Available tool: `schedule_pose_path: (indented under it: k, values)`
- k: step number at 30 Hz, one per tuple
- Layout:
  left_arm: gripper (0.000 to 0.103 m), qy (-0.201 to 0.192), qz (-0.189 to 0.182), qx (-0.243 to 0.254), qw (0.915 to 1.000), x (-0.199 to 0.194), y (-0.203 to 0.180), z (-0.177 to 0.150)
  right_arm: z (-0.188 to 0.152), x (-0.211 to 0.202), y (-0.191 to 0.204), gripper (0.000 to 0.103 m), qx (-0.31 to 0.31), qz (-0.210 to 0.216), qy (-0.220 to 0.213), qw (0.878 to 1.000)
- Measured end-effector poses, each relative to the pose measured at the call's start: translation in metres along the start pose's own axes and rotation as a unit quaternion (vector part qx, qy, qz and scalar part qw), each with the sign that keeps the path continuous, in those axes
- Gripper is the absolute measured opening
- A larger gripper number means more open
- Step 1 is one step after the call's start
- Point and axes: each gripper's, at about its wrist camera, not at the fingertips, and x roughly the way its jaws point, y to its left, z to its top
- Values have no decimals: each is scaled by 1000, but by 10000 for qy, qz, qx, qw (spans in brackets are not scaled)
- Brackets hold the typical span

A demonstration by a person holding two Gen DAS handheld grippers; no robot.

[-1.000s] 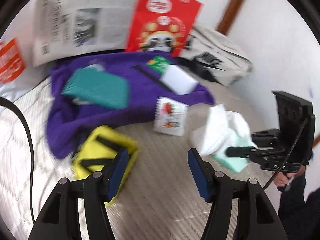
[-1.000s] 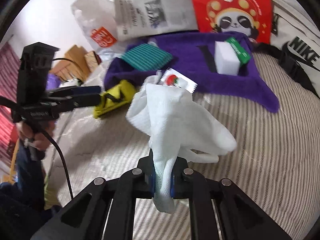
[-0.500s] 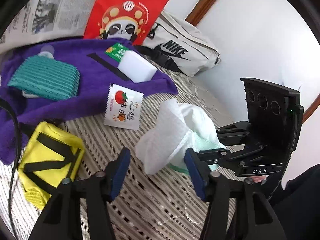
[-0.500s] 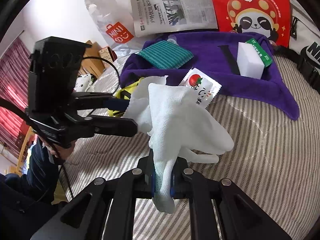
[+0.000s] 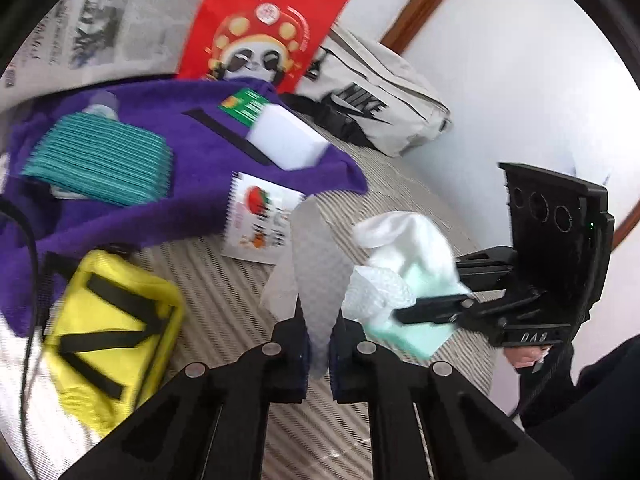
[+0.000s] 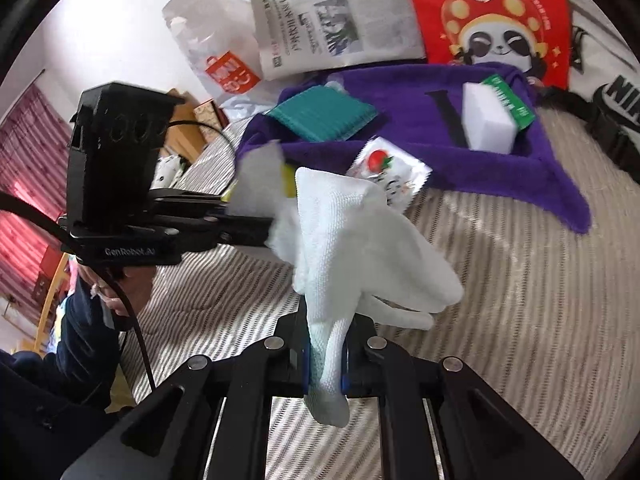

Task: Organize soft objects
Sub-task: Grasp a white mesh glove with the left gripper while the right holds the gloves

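A folded grey newspaper [image 6: 340, 20] and a red panda-print paper bag [image 6: 496, 20] lean against the white wall [image 5: 520, 60]; a wooden-framed door [image 5: 424, 4] stands behind.

White waffle-weave cloth [image 6: 352, 236], crumpled, pale green on one face, held up above the striped bed [image 6: 520, 320]. Pinched at two corners, one bunched, the other stretched flat

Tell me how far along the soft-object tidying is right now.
Done: green sponge and white foam block sit on the purple towel. In hand: both grippers, left and right, are shut on the white cloth. Left: yellow pouch and tomato sachet lie loose.
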Motion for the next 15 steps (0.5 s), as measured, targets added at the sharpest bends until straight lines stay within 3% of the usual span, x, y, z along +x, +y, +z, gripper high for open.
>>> schedule_pose_path:
  k: [5,15]
  values:
    - [8,-188,392,-71,9990,-22,11,3,2,-18,-13,10,118,-256,-202,9994]
    - [8,-585,675,-160,9959,-53,18,16,20,-28,-33,10,389,-643,-429,9962]
